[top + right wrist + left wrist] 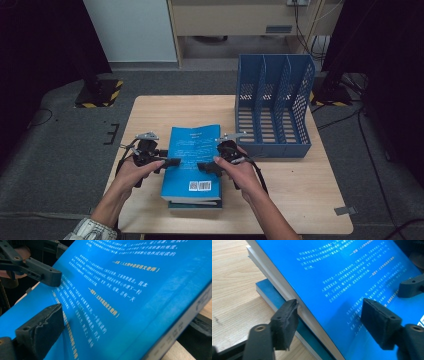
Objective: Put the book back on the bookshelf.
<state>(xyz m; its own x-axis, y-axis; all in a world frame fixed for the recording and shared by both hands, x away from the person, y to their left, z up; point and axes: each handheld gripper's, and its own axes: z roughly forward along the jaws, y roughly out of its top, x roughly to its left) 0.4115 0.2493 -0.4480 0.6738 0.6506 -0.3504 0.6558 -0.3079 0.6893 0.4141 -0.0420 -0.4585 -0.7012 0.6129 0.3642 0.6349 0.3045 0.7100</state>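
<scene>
The top blue book (192, 157) is lying on a second book (195, 204) near the front edge of the table (300, 200). The left hand-held gripper (329, 315) is straddling its page edge, jaws partly apart, one pad touching the pages. Whether the right hand-held gripper (206, 167), over the cover, is gripping, I cannot tell. A blue file rack (272, 107) is standing just beside the books.

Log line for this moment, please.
left tool: open, straddling top blue book edge | right tool: over its cover, grip unclear
</scene>
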